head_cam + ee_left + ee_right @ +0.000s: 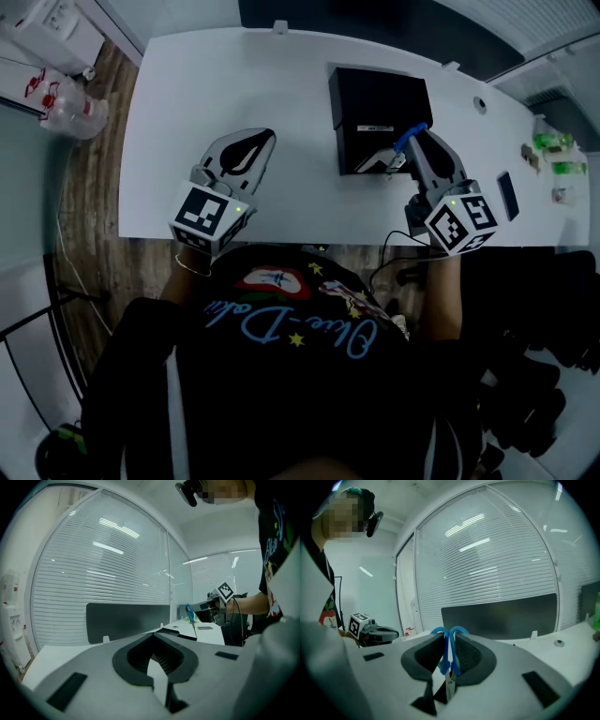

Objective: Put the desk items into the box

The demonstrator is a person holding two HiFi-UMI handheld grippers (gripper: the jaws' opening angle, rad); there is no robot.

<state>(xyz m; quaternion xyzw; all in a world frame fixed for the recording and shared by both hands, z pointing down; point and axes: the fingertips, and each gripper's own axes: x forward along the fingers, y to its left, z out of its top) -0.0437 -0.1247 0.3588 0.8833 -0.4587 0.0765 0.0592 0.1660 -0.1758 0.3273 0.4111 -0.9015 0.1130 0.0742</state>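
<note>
Your right claw (449, 640) is pinching the blue handles of the scissors (389, 161), which hang blade-down right at the near edge of the black box (375, 98). Your left claw (151, 638) is pressed together on nothing, above the white surface (187, 84). Because you hold them by the handles only, the blades could swing or slip, and letting go this close to the rim could tip them outside the box. I count one pair of scissors, one box, two claws and one dark flat thing (507, 195); the green bits (553, 142) are too small to count.
</note>
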